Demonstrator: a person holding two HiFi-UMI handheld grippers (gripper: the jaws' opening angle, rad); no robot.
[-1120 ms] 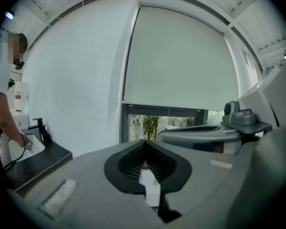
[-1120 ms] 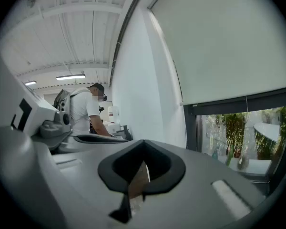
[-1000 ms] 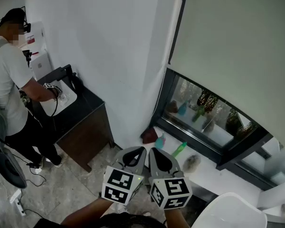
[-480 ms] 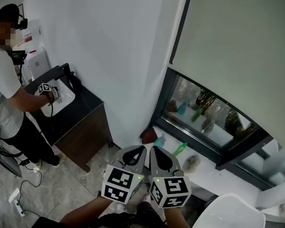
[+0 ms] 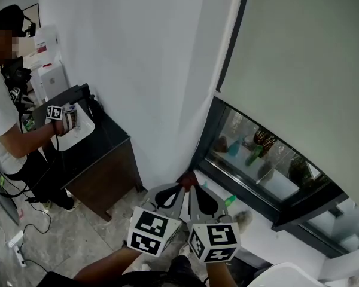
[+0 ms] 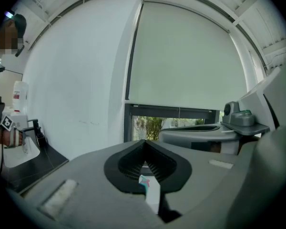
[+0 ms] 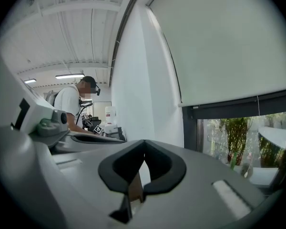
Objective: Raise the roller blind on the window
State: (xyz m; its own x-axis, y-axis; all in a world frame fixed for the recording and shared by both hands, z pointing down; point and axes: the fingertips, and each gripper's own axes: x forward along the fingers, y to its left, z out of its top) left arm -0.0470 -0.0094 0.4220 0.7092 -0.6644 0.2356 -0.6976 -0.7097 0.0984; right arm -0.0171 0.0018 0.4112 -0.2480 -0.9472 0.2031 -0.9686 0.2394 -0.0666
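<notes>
1. Left gripper: jaws fully together, nothing between them.
2. Right gripper: jaws also pressed together, holding nothing.
3. Both grippers sit side by side at the bottom of the head view, tips almost touching, pointing toward the corner where the white wall meets the window.
4. Roller blind hangs down over most of the window; only a strip of glass below its bottom edge is uncovered. It is well apart from both grippers.
5. Green bottle lies on the sill just past the right gripper.
6. Another person stands at a dark cabinet on the left, well apart.
</notes>
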